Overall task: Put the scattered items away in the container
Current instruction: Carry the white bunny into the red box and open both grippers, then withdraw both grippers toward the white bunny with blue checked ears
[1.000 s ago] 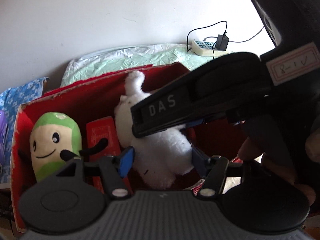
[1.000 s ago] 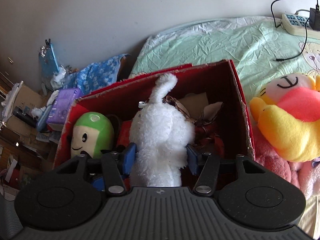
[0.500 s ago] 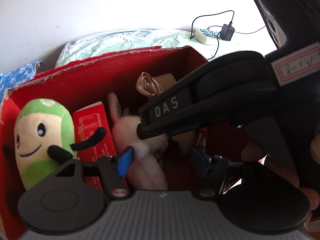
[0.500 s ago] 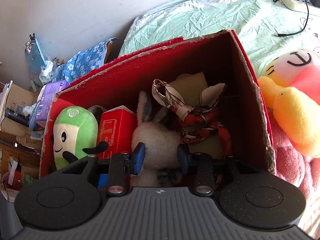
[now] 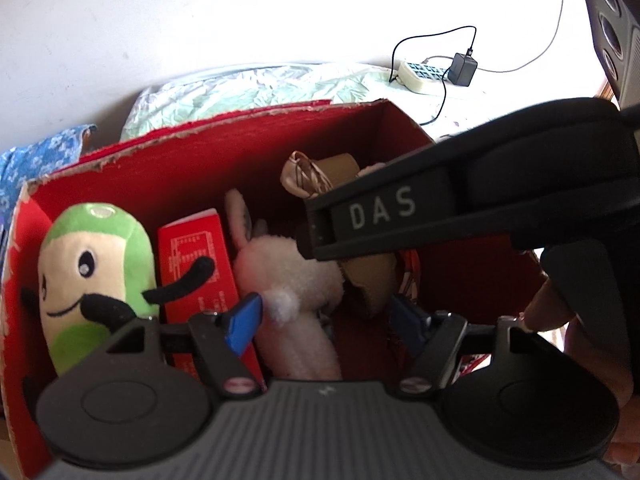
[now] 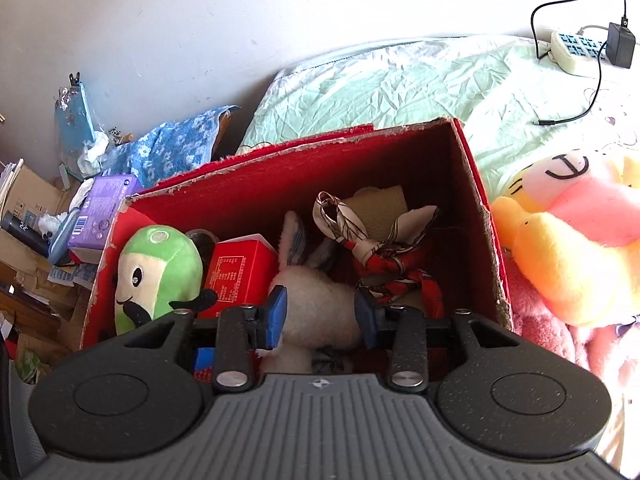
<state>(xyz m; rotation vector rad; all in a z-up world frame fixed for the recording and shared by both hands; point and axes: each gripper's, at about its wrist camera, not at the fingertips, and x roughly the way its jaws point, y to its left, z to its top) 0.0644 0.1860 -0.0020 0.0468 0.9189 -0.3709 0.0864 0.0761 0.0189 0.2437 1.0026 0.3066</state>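
Both grippers hang over the red box (image 6: 476, 184): left gripper (image 5: 332, 318) spread, empty; right gripper (image 6: 320, 314) flanking the white plush rabbit (image 6: 316, 300), pads seemingly just off it. Inside lie green plush (image 6: 160, 268), red carton (image 6: 240, 272), rabbit, patterned scarf (image 6: 380, 256).

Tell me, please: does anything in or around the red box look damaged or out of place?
Yes. The red box's top rim is torn and ragged. A yellow-and-pink plush duck lies outside, beside its right wall, not yet tidied in.
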